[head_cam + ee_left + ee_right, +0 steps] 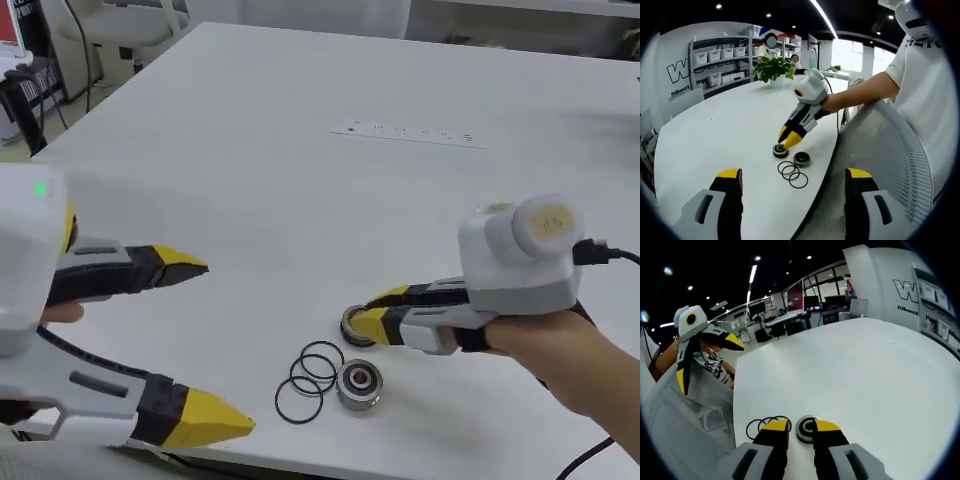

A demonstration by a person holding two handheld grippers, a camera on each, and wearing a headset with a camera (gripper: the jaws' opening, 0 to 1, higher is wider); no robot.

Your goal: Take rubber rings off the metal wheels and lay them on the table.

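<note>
Near the table's front edge, three loose black rubber rings (pixel 308 380) (pixel 791 173) (pixel 762 424) lie in an overlapping cluster. A metal wheel (pixel 358 385) (pixel 801 159) rests flat just right of them. A second metal wheel (pixel 349 326) (pixel 779 150) (pixel 806 428) sits a little farther back. My right gripper (pixel 368 318) (pixel 786 140) (pixel 800 426) has its yellow tips closed in on either side of this second wheel. My left gripper (pixel 222 345) (pixel 794 172) hovers to the left with its jaws wide apart and nothing between them.
The white table (pixel 300 200) stretches far back, with a white power strip (pixel 405 133) lying on it. The wheels and rings are close to the front edge (pixel 400 465). A mesh chair back (pixel 880 150) stands by that edge. A potted plant (pixel 772 67) sits at the far end.
</note>
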